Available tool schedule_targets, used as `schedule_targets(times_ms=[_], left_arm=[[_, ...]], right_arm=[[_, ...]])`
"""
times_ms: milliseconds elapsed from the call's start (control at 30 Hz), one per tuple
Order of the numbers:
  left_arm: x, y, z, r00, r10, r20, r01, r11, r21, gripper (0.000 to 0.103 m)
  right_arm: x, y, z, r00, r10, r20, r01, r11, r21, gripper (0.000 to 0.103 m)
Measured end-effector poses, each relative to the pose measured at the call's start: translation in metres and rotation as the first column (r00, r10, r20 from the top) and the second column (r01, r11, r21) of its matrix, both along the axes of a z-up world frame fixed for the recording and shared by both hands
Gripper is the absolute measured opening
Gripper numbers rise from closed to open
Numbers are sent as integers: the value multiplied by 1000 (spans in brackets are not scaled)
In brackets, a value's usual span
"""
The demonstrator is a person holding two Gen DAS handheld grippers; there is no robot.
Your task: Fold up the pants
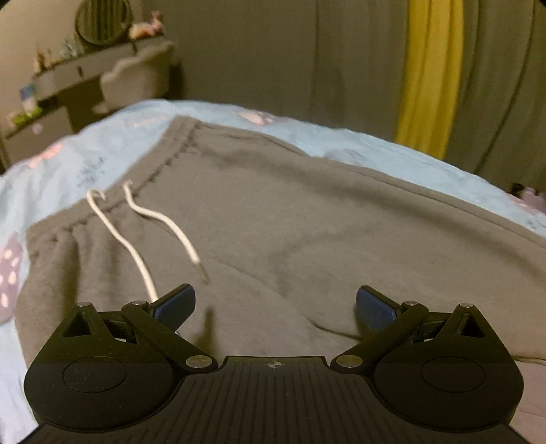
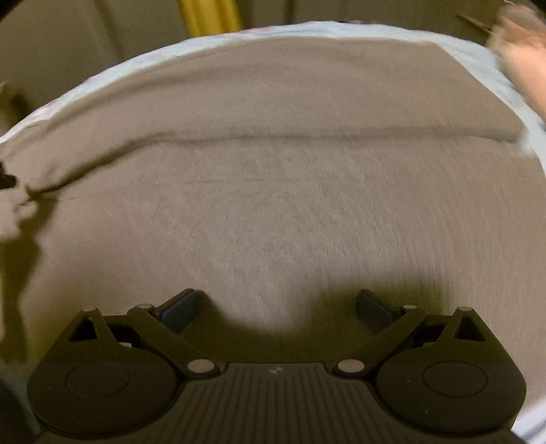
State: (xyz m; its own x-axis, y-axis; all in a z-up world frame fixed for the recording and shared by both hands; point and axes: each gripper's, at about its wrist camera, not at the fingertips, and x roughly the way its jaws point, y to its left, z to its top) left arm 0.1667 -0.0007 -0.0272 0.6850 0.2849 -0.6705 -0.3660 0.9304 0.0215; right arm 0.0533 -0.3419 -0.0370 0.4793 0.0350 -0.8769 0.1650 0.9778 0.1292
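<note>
Grey sweatpants (image 1: 273,211) lie spread on a bed with a light blue sheet (image 1: 102,136). The waistband (image 1: 163,153) is at the far left, with two white drawstrings (image 1: 136,252) trailing toward me. My left gripper (image 1: 275,307) is open and empty, just above the upper part of the pants. In the right wrist view the pants (image 2: 273,205) fill the frame, with a long seam or fold line (image 2: 307,131) running across. My right gripper (image 2: 277,307) is open and empty, close above the fabric.
A grey vanity desk with a round mirror (image 1: 99,24) and a chair (image 1: 136,78) stands beyond the bed at left. Grey curtains and a yellow strip (image 1: 430,75) hang behind. A blurred pinkish object (image 2: 525,51) lies at the bed's far right.
</note>
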Motion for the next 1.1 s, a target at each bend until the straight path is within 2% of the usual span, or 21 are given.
schedule_targets(times_ms=[100,167,233,300,367,400,467,567,600,633,733,767,800,867,967,1033,1067,1100], left_arm=[[2,3,-7,999,31,22,-32,999,38,103],[8,9,-14,999,34,-6,-34,999,9,103],[10,14,-20,999,28,-32,-30,999,-45,103],[9,20,-23,999,35,-25,-37,996,-82,103],[9,26,-25,998,59,-12,-60,992,-107,103],[8,28,-25,997,71,-4,-71,991,-112,103],[8,31,-27,996,84,-3,-84,990,-116,103],[9,28,-29,997,83,-8,-84,992,-98,103],[9,26,-29,997,79,-6,-79,993,-86,103],[10,25,-29,997,75,-6,-75,994,-78,103],[9,24,-29,998,67,-9,-68,995,-74,103],[10,25,-29,998,65,-12,-66,995,-78,103],[9,25,-28,998,64,-16,-65,994,-84,103],[7,26,-27,997,69,-19,-70,993,-99,103],[7,25,-27,998,65,-19,-66,994,-90,103],[7,23,-29,998,61,-11,-62,995,-79,103],[8,23,-30,998,61,-12,-62,995,-77,103],[8,23,-30,998,62,-10,-62,995,-77,103]], right_arm=[[59,-23,44,992,-34,118,43,996,-74,99],[120,-50,67,981,-96,171,114,988,-100,99],[176,-80,72,962,-213,172,230,969,-89,99],[230,-114,65,934,-331,131,340,939,-47,98],[267,-138,58,880,-459,120,466,884,-38,95],[277,-148,55,854,-506,121,513,858,-32,91],[295,-159,45,824,-559,87,563,826,-25,79],[308,-165,23,798,-602,-12,599,796,-83,51],[308,-164,16,784,-620,-31,616,783,-88,50],[307,-167,10,764,-645,-37,640,763,-87,50],[305,-172,6,747,-665,-13,662,745,-78,48],[304,-175,8,731,-682,-16,680,731,-54,50],[302,-178,11,714,-700,-13,699,715,-17,58],[303,-183,13,711,-704,-2,703,710,31,69],[313,-178,2,725,-689,-6,687,724,-68,68],[317,-171,-4,733,-680,19,675,724,-140,53],[318,-166,-4,742,-669,40,664,726,-179,40],[318,-162,-3,763,-643,58,640,741,-201,19]])
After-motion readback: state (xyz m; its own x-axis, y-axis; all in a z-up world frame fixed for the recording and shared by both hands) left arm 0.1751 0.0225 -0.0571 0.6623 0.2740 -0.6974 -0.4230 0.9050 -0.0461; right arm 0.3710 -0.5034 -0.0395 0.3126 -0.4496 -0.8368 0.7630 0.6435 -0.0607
